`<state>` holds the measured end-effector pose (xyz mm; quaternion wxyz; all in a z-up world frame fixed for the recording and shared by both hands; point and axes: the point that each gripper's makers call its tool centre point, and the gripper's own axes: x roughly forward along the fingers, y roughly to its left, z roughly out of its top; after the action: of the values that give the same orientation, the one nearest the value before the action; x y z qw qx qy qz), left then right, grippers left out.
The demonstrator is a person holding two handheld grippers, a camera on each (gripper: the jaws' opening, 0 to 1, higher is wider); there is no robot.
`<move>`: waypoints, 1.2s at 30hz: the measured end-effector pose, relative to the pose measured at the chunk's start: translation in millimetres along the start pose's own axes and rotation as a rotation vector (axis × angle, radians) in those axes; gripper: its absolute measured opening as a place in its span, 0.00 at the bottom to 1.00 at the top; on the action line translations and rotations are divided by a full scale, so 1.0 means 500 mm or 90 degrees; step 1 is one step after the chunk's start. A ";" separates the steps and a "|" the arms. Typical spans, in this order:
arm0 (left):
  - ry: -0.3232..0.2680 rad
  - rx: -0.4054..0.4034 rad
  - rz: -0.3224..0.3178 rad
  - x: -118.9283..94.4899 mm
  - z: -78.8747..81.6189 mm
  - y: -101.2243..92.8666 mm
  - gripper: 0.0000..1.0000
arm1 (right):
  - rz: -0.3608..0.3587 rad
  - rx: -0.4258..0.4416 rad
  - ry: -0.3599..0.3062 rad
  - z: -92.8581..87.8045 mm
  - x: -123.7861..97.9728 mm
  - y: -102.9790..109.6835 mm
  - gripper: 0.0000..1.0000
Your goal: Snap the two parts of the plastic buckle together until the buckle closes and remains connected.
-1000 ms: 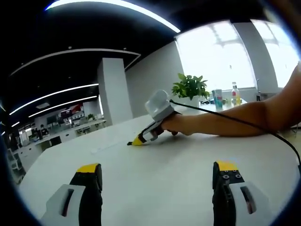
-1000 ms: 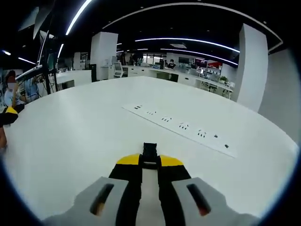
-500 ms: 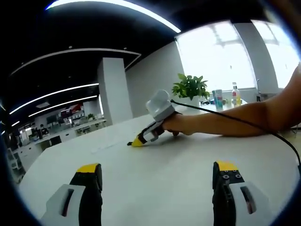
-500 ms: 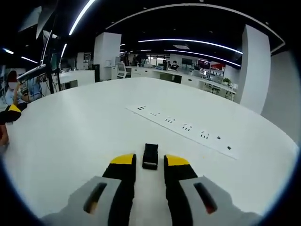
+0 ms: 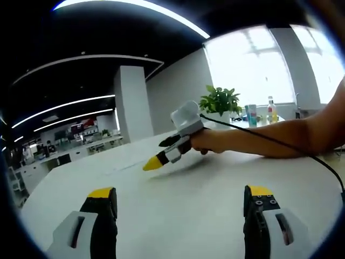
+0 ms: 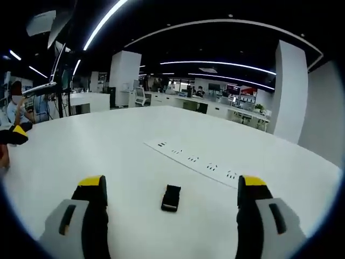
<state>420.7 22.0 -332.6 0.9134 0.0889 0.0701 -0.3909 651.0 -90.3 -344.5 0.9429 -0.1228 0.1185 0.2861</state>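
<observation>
the left gripper (image 5: pixel 180 208) has its jaws wide apart over the bare white table (image 5: pixel 205 189), holding nothing. the right gripper (image 6: pixel 171 202) is spread too, the black buckle (image 6: pixel 171 197) lying free on the table between its tips. it looks like one closed piece, so the task seems done. its long axis points away along the jaws.

White table (image 5: pixel 205 194) fills the lower frame, socket strip (image 6: pixel 197 160) set into it at centre, potted plant (image 5: pixel 218 101) and bottles (image 5: pixel 259 112) upper right by window (image 5: pixel 253 65), white pillar (image 5: pixel 131 102) centre-left, desks (image 6: pixel 215 105) behind.
</observation>
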 end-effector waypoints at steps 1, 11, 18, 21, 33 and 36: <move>-0.001 -0.003 0.000 0.000 0.001 0.001 1.00 | 0.000 0.000 -0.001 0.001 -0.002 0.000 1.00; -0.013 -0.029 0.024 -0.005 0.006 0.023 1.00 | -0.017 0.006 0.030 -0.020 -0.004 -0.007 1.00; -0.011 -0.048 0.035 -0.006 -0.005 0.031 1.00 | -0.058 0.002 -0.004 -0.003 -0.021 -0.027 1.00; 0.002 -0.042 0.037 -0.001 -0.010 0.033 1.00 | -0.053 0.008 -0.022 0.004 -0.030 -0.024 1.00; -0.014 -0.040 0.048 -0.011 -0.003 0.048 1.00 | -0.103 0.018 -0.037 0.011 -0.075 -0.047 0.95; -0.009 -0.038 0.046 -0.011 -0.008 0.047 1.00 | -0.106 0.009 -0.027 -0.002 -0.087 -0.044 0.95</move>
<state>433.7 42.8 -333.1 0.9296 0.0609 0.0719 -0.3563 628.3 -130.3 -329.1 0.9665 -0.1195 0.0898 0.2088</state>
